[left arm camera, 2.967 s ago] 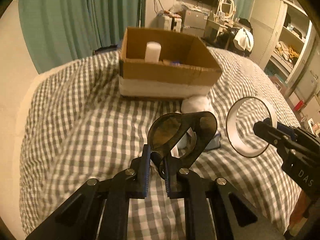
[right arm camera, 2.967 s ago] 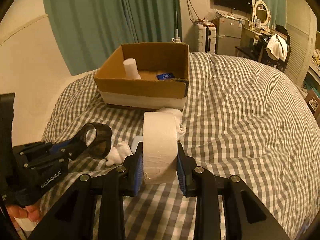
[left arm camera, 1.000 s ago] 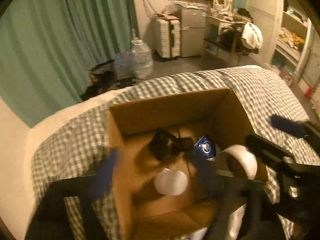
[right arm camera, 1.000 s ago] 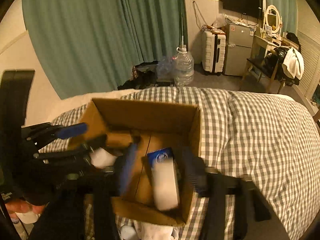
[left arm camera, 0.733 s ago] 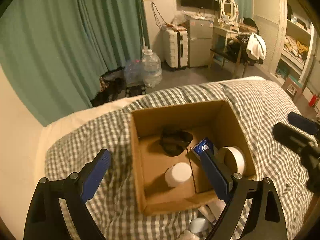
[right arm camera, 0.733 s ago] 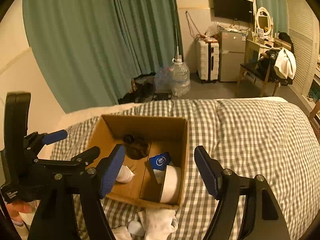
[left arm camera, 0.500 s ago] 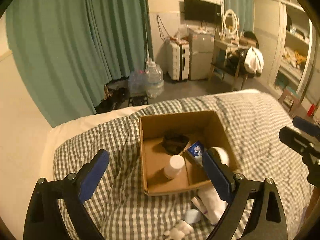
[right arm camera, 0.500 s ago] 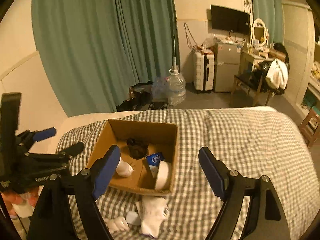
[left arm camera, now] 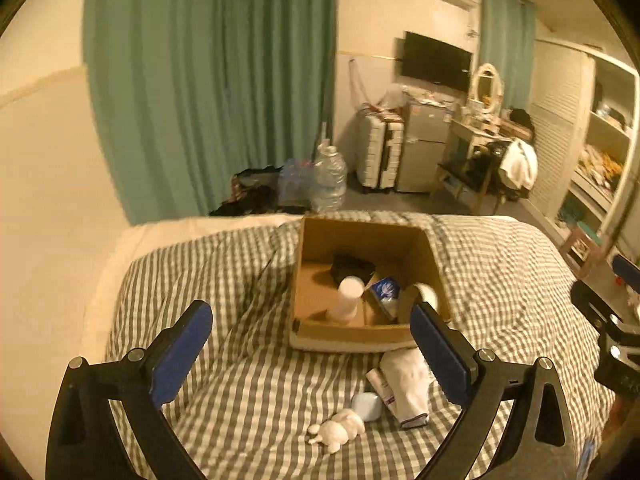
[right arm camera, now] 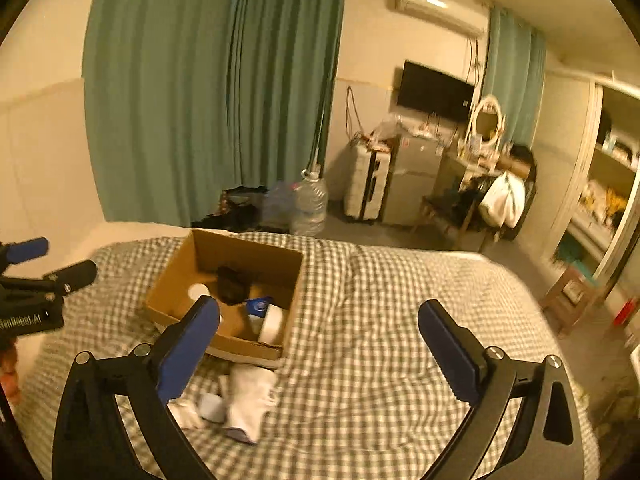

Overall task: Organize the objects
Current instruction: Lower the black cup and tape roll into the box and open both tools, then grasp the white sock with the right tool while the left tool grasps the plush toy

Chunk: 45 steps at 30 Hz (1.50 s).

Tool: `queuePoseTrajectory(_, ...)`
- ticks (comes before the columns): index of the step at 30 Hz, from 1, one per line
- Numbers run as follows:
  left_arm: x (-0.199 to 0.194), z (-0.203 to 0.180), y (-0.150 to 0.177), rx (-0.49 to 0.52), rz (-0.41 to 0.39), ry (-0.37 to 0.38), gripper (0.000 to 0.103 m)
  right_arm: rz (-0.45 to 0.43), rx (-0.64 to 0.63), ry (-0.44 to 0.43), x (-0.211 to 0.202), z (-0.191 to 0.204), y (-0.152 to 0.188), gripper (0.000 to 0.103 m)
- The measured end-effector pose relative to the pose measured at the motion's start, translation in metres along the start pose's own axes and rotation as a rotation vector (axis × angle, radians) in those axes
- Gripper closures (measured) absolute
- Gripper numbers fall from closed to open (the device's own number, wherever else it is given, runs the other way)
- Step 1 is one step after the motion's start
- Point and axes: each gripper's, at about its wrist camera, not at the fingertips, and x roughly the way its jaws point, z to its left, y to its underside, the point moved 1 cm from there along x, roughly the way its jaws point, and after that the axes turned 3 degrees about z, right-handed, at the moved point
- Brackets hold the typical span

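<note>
Bed [left arm camera: 248,272] bears cardboard box [left arm camera: 362,330], apparently beyond both spread hand-held grippers.

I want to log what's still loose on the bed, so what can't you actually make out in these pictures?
- Left wrist view: the tube label is too small to read.
- Left wrist view: the tape roll is partly hidden behind the box wall and a gripper finger.
- Right wrist view: the small items by the white cloth are blurred, partly behind a finger.
</note>
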Motion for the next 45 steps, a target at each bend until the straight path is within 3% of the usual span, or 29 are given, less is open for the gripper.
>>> queuePoseTrajectory(3,0.015,0.008,0.019,-0.041,0.022,-0.017,0.002,0.025,-0.016,-0.022,0.006,0.005,0.016,0.003)
queuePoseTrajectory(7,0.04,0.015,0.047,-0.075,0.042,-0.046,0.001,0.123,0.016,-0.095,0.031,0.009,0.042,0.003)
queuePoseTrajectory(14,0.091,0.011,0.091,-0.086,0.119,-0.067,0.002,0.216,0.031,-0.124,0.077,0.024,0.083,0.003)
queuePoseTrajectory(21,0.15,-0.002,0.141,-0.063,0.282,-0.052,0.001,0.329,0.055,-0.134,0.139,0.044,0.12,0.003)
queuePoseTrajectory(28,0.165,-0.001,0.164,-0.068,0.343,-0.045,0.001,0.459,0.007,-0.146,0.188,0.064,0.142,0.003)
queuePoseTrajectory(33,0.17,-0.019,0.176,0.02,0.373,-0.019,0.001,0.486,0.007,-0.157,0.209,0.067,0.142,0.004)
queuePoseTrajectory(35,0.171,-0.027,0.182,0.056,0.387,-0.009,0.002,0.524,0.023,-0.165,0.22,0.066,0.148,0.018)
queuePoseTrajectory(37,0.172,-0.036,0.186,0.097,0.404,0.016,0.002,0.57,0.041,-0.204,0.229,0.066,0.157,0.025)
queuePoseTrajectory(41,0.179,-0.042,0.193,0.114,0.447,0.043,0.004,0.57,0.059,-0.24,0.226,0.064,0.16,0.049)
queuePoseTrajectory(45,0.182,-0.046,0.196,0.112,0.478,0.069,0.013,0.554,0.056,-0.236,0.215,0.063,0.162,0.057)
